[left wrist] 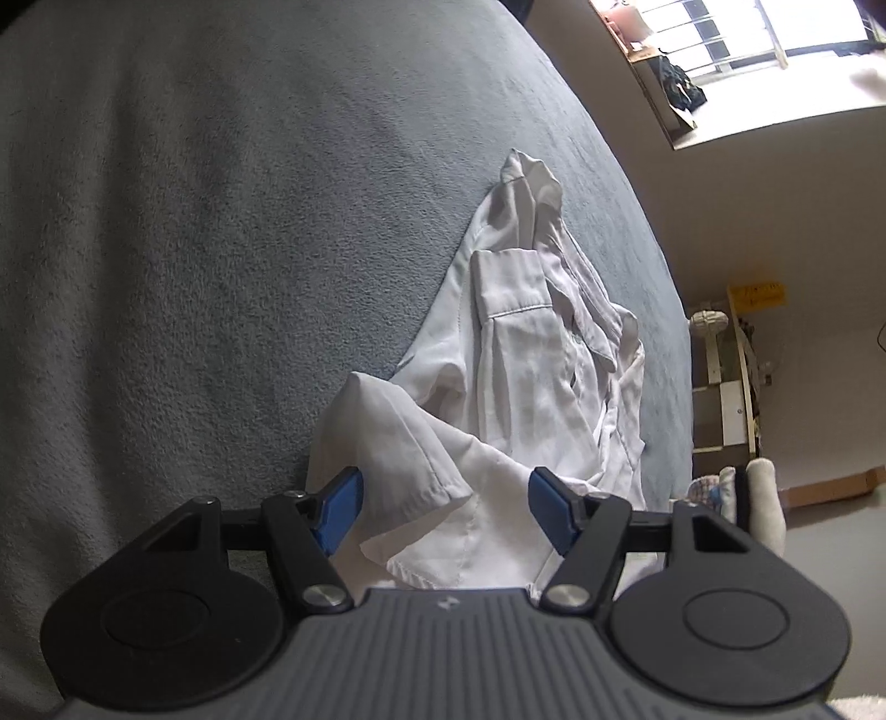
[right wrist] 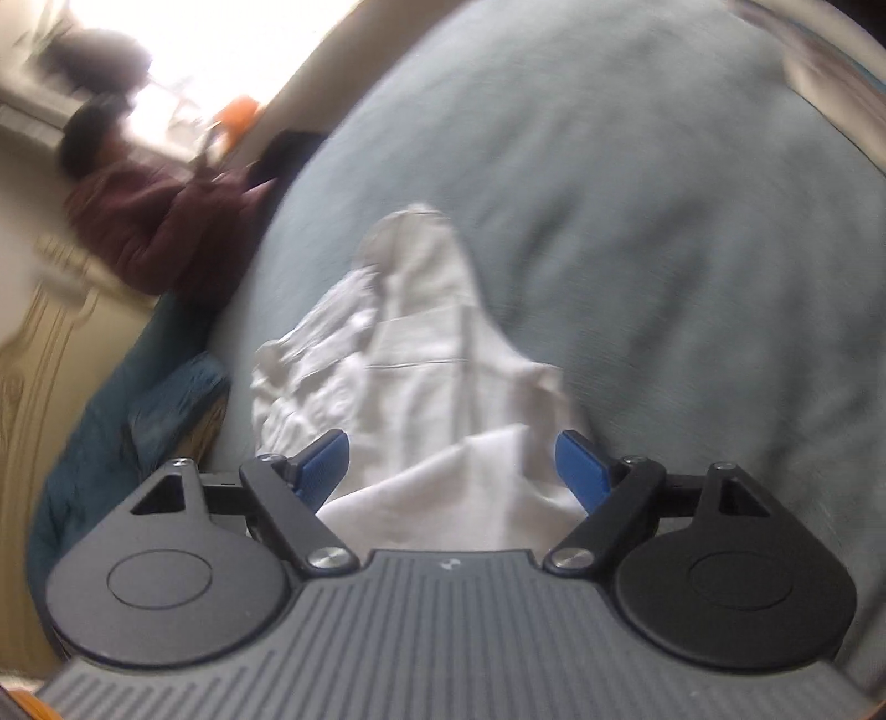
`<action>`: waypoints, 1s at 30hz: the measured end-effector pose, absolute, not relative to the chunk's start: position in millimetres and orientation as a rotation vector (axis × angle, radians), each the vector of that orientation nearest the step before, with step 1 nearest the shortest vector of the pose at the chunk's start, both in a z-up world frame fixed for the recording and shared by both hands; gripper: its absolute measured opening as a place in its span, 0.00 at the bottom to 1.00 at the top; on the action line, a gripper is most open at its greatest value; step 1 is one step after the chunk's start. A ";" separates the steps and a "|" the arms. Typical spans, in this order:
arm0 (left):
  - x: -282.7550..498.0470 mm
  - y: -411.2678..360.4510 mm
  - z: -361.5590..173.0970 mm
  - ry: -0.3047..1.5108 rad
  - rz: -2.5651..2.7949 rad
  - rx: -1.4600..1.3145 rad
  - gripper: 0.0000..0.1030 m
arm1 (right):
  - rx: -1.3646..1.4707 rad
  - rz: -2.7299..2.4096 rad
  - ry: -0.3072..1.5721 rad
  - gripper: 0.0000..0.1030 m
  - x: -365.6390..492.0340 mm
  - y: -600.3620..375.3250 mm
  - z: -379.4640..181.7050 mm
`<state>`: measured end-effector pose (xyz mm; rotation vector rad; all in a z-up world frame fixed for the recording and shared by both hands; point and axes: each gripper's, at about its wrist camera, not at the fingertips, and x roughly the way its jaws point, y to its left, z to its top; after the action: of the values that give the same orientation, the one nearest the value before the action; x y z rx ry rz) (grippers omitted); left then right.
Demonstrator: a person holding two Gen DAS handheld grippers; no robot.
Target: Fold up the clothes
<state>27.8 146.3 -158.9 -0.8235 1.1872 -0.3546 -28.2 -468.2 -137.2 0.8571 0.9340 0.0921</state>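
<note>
White shirt point(left wrist: 515, 382) on grey-blue blanket point(left wrist: 221, 221), seemingly plain

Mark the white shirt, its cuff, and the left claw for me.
white shirt point(left wrist: 531, 399): left wrist view, on the crumpled body.
cuff point(left wrist: 512, 282): left wrist view, on the stitched sleeve end.
left claw point(left wrist: 446, 512): left wrist view, midway between the open blue fingertips.

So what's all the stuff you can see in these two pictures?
shirt: one, white, crumpled on the blanket, lying between both open claws
blanket: one, grey-blue, covering the whole surface under the shirt
window: one, bright, top right of the left wrist view
yellow note: one, on the wall at right
white shelf: one, beside the bed at right
person in a dark red top: one, blurred, upper left of the right wrist view
left claw: one, black with blue pads, open over the shirt
right claw: one, black with blue pads, open over the shirt
</note>
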 end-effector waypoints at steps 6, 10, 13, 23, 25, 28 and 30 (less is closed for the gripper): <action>30.5 140.2 -160.2 1.199 -0.352 -0.805 0.61 | 0.982 0.033 0.985 0.79 -30.4 -485.5 -168.8; 31.2 134.8 -158.7 1.202 -0.347 -0.768 0.58 | 0.984 0.083 1.010 0.79 -20.6 -478.2 -178.3; 31.1 133.0 -158.7 1.202 -0.345 -0.755 0.56 | 0.993 0.138 1.018 0.79 -14.6 -473.9 -178.7; 29.5 135.8 -163.9 1.204 -0.346 -0.779 0.46 | 1.020 0.293 1.056 0.74 -6.1 -465.8 -175.7; 29.5 135.9 -164.4 1.204 -0.350 -0.784 0.44 | 1.004 0.285 1.073 0.70 -6.3 -464.3 -177.3; 30.1 135.6 -164.6 1.205 -0.358 -0.783 0.41 | 0.999 0.274 1.087 0.64 -6.0 -464.2 -181.0; 30.4 135.6 -164.1 1.202 -0.363 -0.782 0.40 | 1.008 0.273 1.089 0.62 -5.3 -465.3 -183.9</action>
<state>30.4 135.6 -164.1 -0.7821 1.2015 -0.3634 -5.3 -465.3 -183.9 1.0084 1.0890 0.2727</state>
